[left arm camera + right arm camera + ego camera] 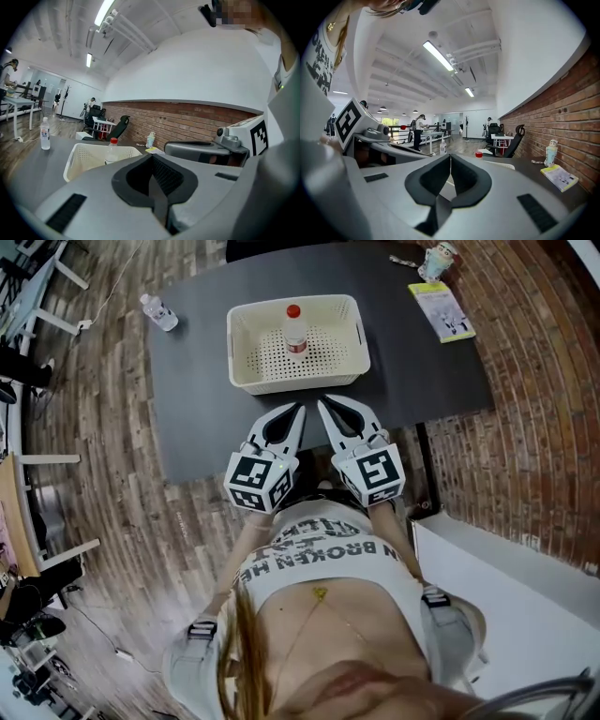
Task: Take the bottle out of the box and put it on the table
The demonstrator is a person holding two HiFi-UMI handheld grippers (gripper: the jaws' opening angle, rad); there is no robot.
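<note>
Reaching in with my left gripper [300,409] and right gripper [322,404], fingers [292,425] pressed together, I could topple the bottle [294,331] standing in the box [246,352], upper centre, unless they spread first.

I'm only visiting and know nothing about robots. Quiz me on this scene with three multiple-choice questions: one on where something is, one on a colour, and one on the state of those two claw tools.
1. Where is the red-capped bottle?
A) lying on the floor
B) standing in the white basket
C) on a booklet

2. What colour is the table?
A) dark grey
B) white
C) green

3. How are the left gripper and right gripper?
A) both shut and empty
B) both wide open
C) each gripping a bottle

Answers:
1. B, the bottle stands upright inside the basket.
2. A, the bare tabletop is dark grey.
3. A, in each gripper view the jaws meet with nothing between them.
</note>
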